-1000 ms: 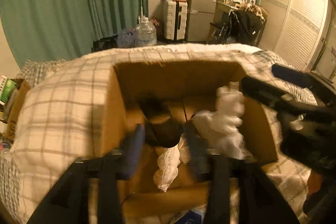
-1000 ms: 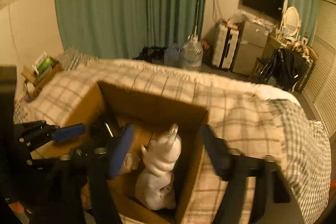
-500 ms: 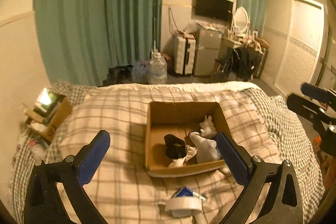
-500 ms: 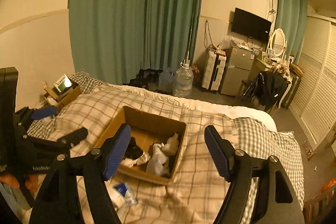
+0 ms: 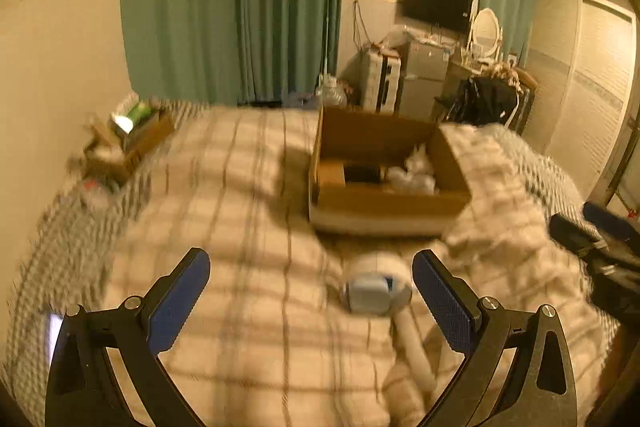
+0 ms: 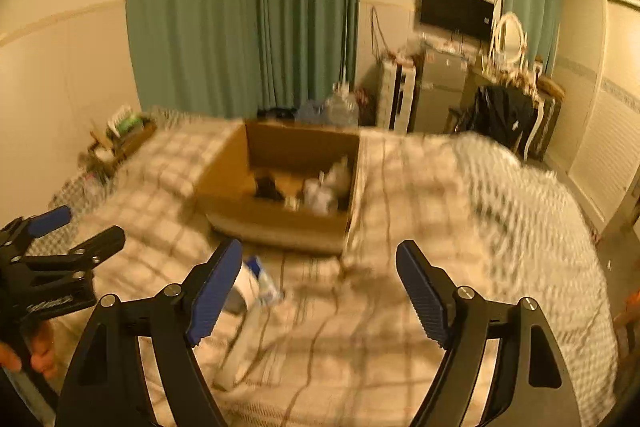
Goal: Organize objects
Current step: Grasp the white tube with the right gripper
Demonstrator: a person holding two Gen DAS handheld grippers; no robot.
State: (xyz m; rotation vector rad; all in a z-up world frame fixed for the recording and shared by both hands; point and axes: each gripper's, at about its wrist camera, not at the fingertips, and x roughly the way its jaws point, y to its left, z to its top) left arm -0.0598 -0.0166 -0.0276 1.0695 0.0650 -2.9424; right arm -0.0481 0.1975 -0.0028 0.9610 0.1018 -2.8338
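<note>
An open cardboard box [image 5: 384, 211] sits on the plaid bed and shows in the right wrist view [image 6: 280, 223] too. It holds white cloth items [image 5: 414, 175] and a dark item [image 5: 362, 174]. A white roll with a blue-white packet [image 5: 370, 293] lies on the blanket in front of the box; in the right wrist view this roll and packet [image 6: 256, 285] lie beside my right gripper's left finger. My left gripper [image 5: 312, 297] is open and empty, low over the blanket. My right gripper [image 6: 320, 291] is open and empty. Both views are blurred.
A bedside crate of clutter [image 5: 128, 137] stands at the bed's left. Beyond the bed stand green curtains [image 5: 236, 3], a water jug [image 6: 340, 109], a suitcase [image 5: 382, 85], a small fridge [image 5: 424, 75] and a chair with dark clothes [image 6: 504, 117].
Both grippers have pulled out of the box, opened wide and then dropped low over the blanket near the roll. The white cloth items stay in the box.
</note>
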